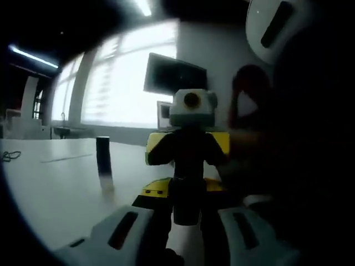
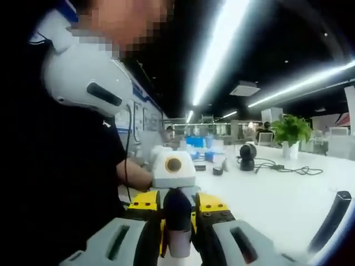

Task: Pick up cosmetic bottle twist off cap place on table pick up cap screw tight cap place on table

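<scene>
The cosmetic bottle [image 2: 178, 224] hangs above the white table [image 2: 277, 205], held between my two grippers, which face each other. Its pale end lies between the grey fingers [image 2: 116, 241] of my right gripper [image 2: 178, 244], which is shut on it. Its dark end [image 1: 186, 206] sits in my left gripper [image 1: 183, 227], also shut, whose yellow jaws flank it in the right gripper view. I cannot tell which end is the cap. In the left gripper view the right gripper [image 1: 188, 147] stands straight ahead, yellow and black.
A dark upright cylinder [image 1: 102, 158] stands on the table [image 1: 50, 188] to the left. A dark slanted tube [image 2: 333, 219] lies at the right. Farther off are a potted plant [image 2: 291, 133], a round black device [image 2: 247, 156] and a cable [image 2: 288, 168]. A person in dark clothes [image 2: 72, 183] is close by.
</scene>
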`<action>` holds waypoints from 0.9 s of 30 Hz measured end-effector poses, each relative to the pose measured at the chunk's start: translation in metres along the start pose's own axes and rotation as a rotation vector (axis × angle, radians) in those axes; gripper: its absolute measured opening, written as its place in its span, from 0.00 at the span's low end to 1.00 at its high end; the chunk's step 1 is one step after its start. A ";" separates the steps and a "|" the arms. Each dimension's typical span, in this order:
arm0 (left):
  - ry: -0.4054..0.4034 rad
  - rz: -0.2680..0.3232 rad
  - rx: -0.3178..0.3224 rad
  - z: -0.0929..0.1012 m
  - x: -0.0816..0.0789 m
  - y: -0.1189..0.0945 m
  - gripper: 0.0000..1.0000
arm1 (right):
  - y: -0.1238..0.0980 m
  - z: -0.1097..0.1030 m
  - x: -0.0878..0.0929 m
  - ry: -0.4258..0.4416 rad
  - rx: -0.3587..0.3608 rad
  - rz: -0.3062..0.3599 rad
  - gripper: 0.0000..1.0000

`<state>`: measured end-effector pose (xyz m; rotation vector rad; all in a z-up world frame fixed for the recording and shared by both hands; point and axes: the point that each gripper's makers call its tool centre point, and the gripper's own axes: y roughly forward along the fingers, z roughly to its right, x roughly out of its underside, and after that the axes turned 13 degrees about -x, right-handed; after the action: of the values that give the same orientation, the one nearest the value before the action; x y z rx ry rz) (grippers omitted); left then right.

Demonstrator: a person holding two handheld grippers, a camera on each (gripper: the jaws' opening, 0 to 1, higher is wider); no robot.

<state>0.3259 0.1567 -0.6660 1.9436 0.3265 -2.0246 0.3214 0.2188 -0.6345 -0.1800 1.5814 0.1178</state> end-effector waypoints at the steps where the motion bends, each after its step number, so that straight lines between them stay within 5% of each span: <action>1: 0.000 0.001 -0.002 0.000 0.000 0.000 0.09 | 0.000 0.000 0.001 -0.004 0.002 -0.001 0.13; 13: 0.012 -0.002 -0.016 0.001 -0.001 0.000 0.09 | -0.006 0.001 0.002 -0.032 0.029 -0.001 0.11; 27: 0.047 -0.002 -0.131 -0.021 -0.003 0.006 0.08 | -0.012 0.023 0.002 -0.052 0.127 -0.003 0.11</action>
<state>0.3476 0.1595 -0.6641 1.9140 0.4600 -1.9104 0.3466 0.2117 -0.6367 -0.0794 1.5311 0.0189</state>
